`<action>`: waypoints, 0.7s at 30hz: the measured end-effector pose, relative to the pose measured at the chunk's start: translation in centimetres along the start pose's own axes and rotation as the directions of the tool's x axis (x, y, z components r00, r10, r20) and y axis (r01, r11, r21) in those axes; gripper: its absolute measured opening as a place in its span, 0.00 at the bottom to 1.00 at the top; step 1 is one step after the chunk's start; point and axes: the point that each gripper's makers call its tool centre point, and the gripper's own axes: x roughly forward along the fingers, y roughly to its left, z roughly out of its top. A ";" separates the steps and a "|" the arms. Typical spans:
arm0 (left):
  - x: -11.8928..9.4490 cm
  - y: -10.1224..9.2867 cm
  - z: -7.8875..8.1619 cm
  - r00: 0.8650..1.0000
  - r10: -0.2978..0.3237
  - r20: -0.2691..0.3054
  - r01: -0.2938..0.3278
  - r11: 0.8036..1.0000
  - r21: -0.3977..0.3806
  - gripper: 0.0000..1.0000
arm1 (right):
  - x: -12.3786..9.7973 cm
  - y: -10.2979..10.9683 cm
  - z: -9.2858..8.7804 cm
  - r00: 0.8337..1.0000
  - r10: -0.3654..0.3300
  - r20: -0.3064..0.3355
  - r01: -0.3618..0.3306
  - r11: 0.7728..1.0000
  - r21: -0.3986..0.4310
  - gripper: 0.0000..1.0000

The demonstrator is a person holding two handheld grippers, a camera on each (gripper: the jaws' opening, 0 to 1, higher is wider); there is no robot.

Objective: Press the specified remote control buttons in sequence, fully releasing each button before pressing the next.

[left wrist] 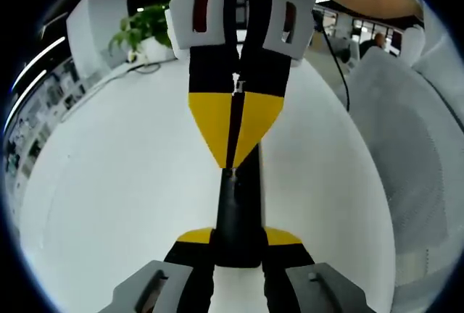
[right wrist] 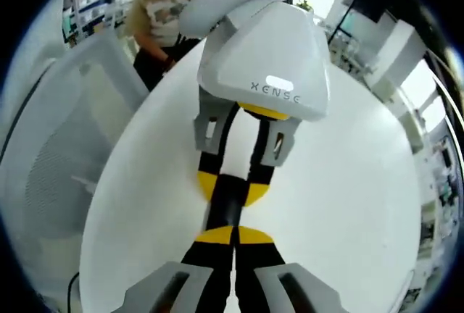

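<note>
A slim black remote control [left wrist: 238,211] stands between the yellow-tipped jaws of my left gripper [left wrist: 238,237], which is shut on its sides above the white table [left wrist: 109,182]. My right gripper [left wrist: 232,159] comes in from the top of the left gripper view. It is shut, and its joined yellow tips rest on the remote's upper end. In the right gripper view my right gripper [right wrist: 233,235] points at the remote [right wrist: 226,208], which sits in the left gripper [right wrist: 230,186] just beyond. The buttons are hidden.
A white mesh chair [left wrist: 413,146] stands beside the round table [right wrist: 348,182] and is seen again [right wrist: 51,153] in the right gripper view. A potted plant [left wrist: 141,27] and a black cable [left wrist: 337,59] lie at the far edge. A person [right wrist: 163,9] stands behind.
</note>
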 end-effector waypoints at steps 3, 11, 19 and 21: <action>0.0 0.0 0.0 1.000 0.000 0.001 0.000 1.000 0.000 0.24 | 0.0 0.0 0.1 1.000 0.004 -0.001 -0.004 1.000 -0.004 0.00; 0.0 0.0 0.0 1.000 0.000 0.003 0.000 1.000 -0.002 0.24 | 0.6 0.3 0.0 1.000 0.020 -0.007 -0.020 1.000 -0.008 0.00; -0.1 0.0 0.0 1.000 0.001 0.007 -0.001 1.000 -0.003 0.24 | 1.4 0.6 -0.1 0.999 0.035 -0.006 -0.035 0.999 -0.006 0.00; -0.1 0.0 0.0 1.000 0.002 0.008 -0.002 1.000 -0.003 0.24 | 1.7 0.8 -0.2 0.999 0.041 -0.008 -0.041 0.999 -0.007 0.00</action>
